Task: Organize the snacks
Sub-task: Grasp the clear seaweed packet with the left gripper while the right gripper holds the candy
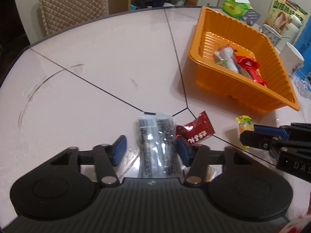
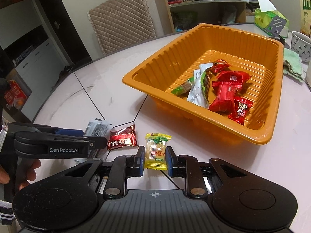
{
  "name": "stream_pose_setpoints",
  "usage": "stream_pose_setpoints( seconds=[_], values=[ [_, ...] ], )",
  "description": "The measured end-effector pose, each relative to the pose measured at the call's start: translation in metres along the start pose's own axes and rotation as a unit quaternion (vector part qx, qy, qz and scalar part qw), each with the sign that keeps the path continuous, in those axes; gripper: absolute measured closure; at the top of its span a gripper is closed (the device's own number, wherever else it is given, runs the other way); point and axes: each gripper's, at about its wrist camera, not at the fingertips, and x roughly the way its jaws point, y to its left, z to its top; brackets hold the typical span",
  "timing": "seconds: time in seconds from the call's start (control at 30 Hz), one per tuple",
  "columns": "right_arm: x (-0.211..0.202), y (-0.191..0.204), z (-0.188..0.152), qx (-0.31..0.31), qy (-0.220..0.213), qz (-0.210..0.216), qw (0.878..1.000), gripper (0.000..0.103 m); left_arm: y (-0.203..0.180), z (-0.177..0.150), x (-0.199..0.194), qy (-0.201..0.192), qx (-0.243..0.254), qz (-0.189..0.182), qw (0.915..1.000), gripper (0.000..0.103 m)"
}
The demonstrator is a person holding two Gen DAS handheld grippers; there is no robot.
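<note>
Left gripper (image 1: pixel 151 151): fingers spread wide, one on each side of a clear packet with black print (image 1: pixel 158 145) lying flat on the table (image 1: pixel 97 62). Pads not touching the packet; gap visible on the left side, the right pad close to its edge. Nothing gripped.

Red candy (image 1: pixel 196 131) lies just beyond the left gripper's right fingertip, touching or overlapping the packet's right edge.

Right gripper (image 2: pixel 155 158): fingers straddle a yellow candy (image 2: pixel 156 150) on the table, pads close against its two sides; cannot tell whether they press it. The candy rests on the table surface.

Orange tray (image 2: pixel 258 136) sits ahead and to the right of the right gripper, apart from the yellow candy. Inside: several red-wrapped sweets (image 2: pixel 223 95), a white and green packet (image 2: pixel 200 85), and a small green-ended bar (image 2: pixel 182 88).

Beyond the tray: green tissue pack (image 2: pixel 270 19), patterned cup (image 2: pixel 300 45), green cloth (image 2: pixel 292 64).
</note>
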Motion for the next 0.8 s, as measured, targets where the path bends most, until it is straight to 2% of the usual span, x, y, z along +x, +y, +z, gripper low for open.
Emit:
stream_pose_setpoints(
  seconds=[0.03, 0.17, 0.53, 0.8],
  values=[
    [0.0, 0.0, 0.0, 0.0, 0.0, 0.0, 1.0, 0.08, 0.0, -0.001, -0.001, -0.002, 0.0, -0.004, 1.0, 0.067],
    [0.001, 0.001, -0.001, -0.001, 0.001, 0.003, 1.0, 0.08, 0.005, -0.006, -0.007, -0.003, -0.001, 0.007, 1.0, 0.068],
    [0.0, 0.001, -0.009, 0.0, 0.01, 0.009, 1.0, 0.08, 0.029, -0.043, -0.037, 0.015, -0.034, 0.017, 0.9992, 0.067],
    [-0.001, 0.002, -0.014, -0.001, 0.015, 0.01, 1.0, 0.08, 0.023, -0.043, -0.035, 0.018, -0.025, 0.028, 0.9991, 0.066]
  ],
)
